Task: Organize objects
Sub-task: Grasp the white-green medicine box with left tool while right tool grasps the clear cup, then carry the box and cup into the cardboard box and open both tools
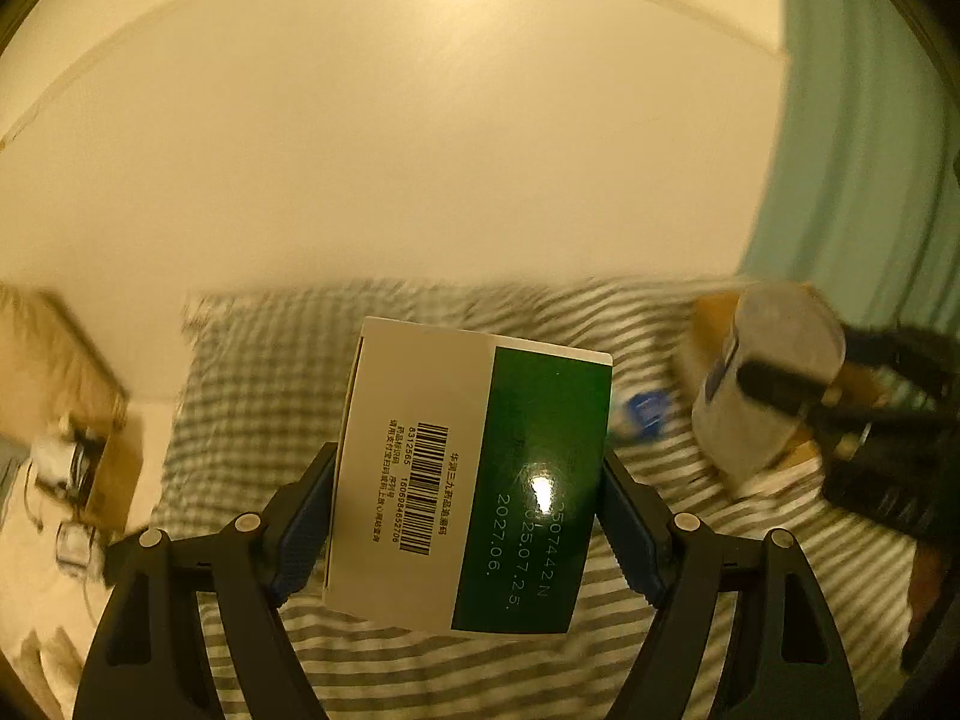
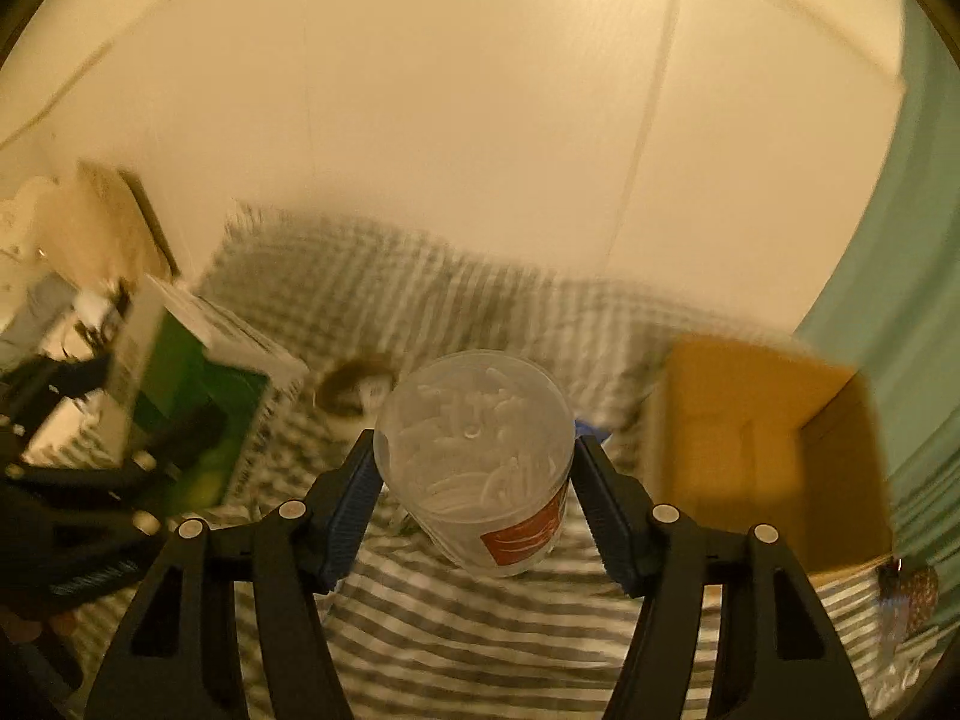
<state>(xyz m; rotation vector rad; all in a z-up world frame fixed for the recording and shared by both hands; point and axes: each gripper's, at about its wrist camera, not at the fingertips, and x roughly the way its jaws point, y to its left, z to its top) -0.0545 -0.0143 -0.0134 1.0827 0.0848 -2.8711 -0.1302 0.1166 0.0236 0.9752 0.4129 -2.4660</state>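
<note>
Cardboard box [image 2: 774, 456] stands open just beside right claw [image 2: 474, 474] clamping clear jar [image 2: 474, 450].

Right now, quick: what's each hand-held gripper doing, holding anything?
Left hand-held gripper: closed on the green-and-white medicine box.
Right hand-held gripper: closed on the clear plastic jar.

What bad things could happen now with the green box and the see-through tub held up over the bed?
1. The green and white cardboard box is pinched by the left gripper only near its lower end and sits tilted, so it might twist loose.
2. The clear round plastic tub in the right gripper is smooth and curved, so it could slip.
3. Both views are blurred, so either item might miss the open brown cardboard carton.
</note>
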